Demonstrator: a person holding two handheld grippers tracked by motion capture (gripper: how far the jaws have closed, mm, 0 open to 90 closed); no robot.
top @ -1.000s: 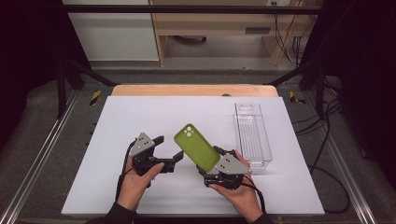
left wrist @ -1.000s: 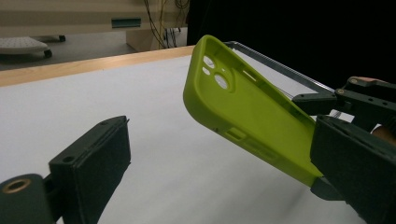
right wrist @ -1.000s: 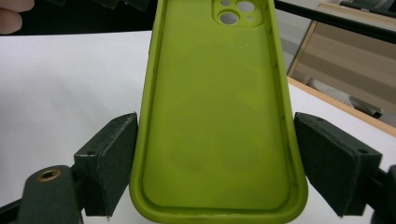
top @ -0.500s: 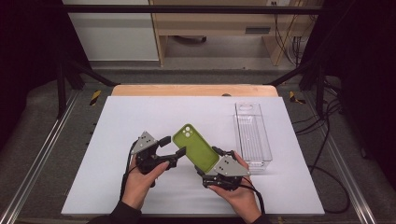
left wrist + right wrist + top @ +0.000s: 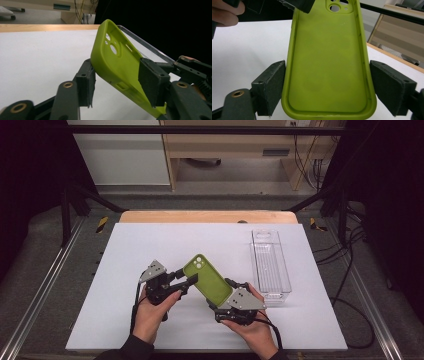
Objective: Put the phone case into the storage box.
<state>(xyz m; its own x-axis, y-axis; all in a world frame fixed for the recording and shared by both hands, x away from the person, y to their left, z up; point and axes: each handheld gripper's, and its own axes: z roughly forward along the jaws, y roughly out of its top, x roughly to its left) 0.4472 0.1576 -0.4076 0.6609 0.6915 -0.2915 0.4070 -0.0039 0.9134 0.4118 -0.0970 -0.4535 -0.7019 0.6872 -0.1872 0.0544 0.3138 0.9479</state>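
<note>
A lime-green phone case [image 5: 207, 280] is held tilted above the white table, its camera cut-out end up and to the left. My right gripper [image 5: 222, 295] is shut on the case's lower end; in the right gripper view its pads [image 5: 272, 87] press both long edges of the case [image 5: 327, 62]. My left gripper [image 5: 184, 277] is open at the case's upper left edge. In the left gripper view its jaws [image 5: 117, 77] stand on either side of the slanting case [image 5: 117, 57], with the left pad [image 5: 86, 80] close to the case's back.
A clear, long plastic tray [image 5: 270, 265] lies on the right of the white table top [image 5: 150, 245]. A wooden strip [image 5: 200, 216] borders the table's far edge. Metal rails run along both sides, and cables trail on the floor at the right.
My left gripper has moved right and up until its jaws reach the case's upper end. The right gripper and the case have shifted slightly left.
</note>
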